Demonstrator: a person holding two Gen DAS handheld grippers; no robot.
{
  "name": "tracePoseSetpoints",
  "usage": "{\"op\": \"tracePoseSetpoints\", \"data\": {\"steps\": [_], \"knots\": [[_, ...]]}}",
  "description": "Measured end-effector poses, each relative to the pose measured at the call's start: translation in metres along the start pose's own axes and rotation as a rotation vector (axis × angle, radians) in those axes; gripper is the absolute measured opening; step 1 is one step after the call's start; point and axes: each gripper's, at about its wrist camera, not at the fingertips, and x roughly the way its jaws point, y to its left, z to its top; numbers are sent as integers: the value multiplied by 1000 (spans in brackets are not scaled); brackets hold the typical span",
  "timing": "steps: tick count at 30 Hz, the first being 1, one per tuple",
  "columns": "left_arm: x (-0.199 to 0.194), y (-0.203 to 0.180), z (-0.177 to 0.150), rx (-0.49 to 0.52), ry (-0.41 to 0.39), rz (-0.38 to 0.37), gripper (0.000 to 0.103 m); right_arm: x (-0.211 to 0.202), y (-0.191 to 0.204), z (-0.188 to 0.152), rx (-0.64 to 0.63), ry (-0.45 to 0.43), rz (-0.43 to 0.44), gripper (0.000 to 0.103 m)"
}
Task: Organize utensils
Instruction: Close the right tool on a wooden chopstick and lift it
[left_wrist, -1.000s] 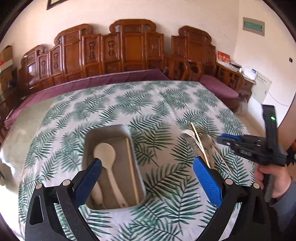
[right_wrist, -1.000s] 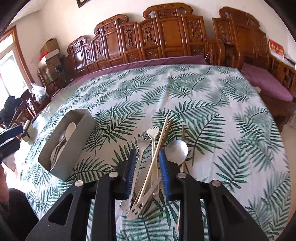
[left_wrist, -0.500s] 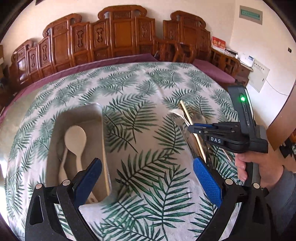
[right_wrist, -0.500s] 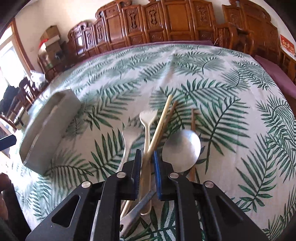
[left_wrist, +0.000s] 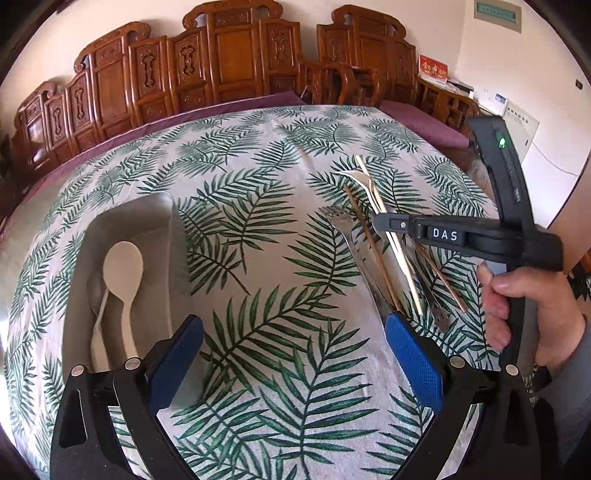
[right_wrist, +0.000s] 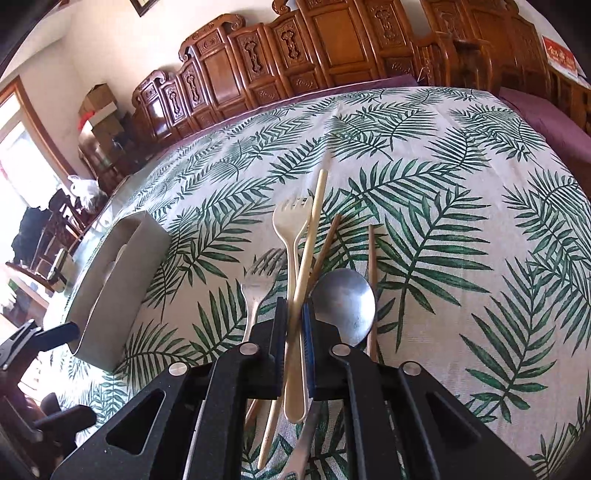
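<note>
Leaf-print counter (left_wrist: 258, 236) carrying a grey bin (left_wrist: 122, 288) and, well apart from it, a loose pile of utensils.

Inside the bin: one cream spoon (left_wrist: 123, 273), with a second pale handle just beside it.

In the pile, away from the bin: cream fork (right_wrist: 291, 229), metal fork (right_wrist: 255, 291), metal spoon (right_wrist: 345, 302), pale chopstick (right_wrist: 314, 236) and two brown chopsticks (right_wrist: 371, 266), all overlapping or touching; pale chopstick lying across the cream fork's handle.

Right gripper (right_wrist: 294, 314) down on the pile, jaws closing and nearly together, with the pale chopstick and the cream fork's handle between the pads; pads pressing on the pale chopstick. Held by a hand (left_wrist: 532, 310), seen from the left wrist view.

Left gripper (left_wrist: 295, 354) over bare cloth between the bin and the pile, jaws wide apart, nothing between them; left pad just over the bin's near corner.
</note>
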Motion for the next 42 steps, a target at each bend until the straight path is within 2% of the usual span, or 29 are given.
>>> {"op": "tracePoseSetpoints", "data": {"steps": [5, 36, 42], "knots": [[7, -9, -1, 12, 14, 10, 95, 9, -4, -6, -11, 35, -9, 10], [13, -19, 0, 38, 23, 21, 95, 3, -30, -2, 102, -1, 42, 14], [31, -27, 6, 46, 41, 14, 95, -4, -36, 1, 115, -29, 53, 6]]}}
